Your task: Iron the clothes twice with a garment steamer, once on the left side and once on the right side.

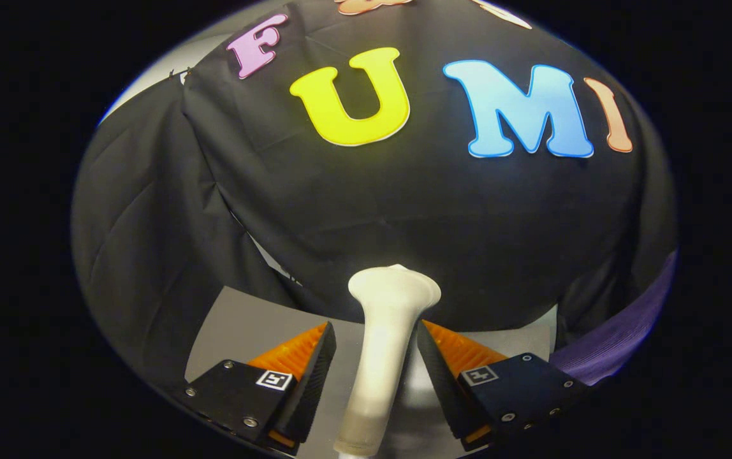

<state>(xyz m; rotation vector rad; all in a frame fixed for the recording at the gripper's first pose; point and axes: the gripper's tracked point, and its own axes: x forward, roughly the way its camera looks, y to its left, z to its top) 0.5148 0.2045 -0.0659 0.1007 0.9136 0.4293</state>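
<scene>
The steamer (382,344) stands between the two fingers of the gripper (375,357), its wide head pointing beyond them toward the black wall (404,210). I judge the task is at an early stage: the head touches no garment, and a purple cloth (621,338), maybe the clothes, lies well apart on one side. Both passes seem left to do. The fingers are spread a little; I cannot tell whether they press the handle.

White garment steamer (386,344), upright between the fingers, purple clothes (621,338) just beside
</scene>
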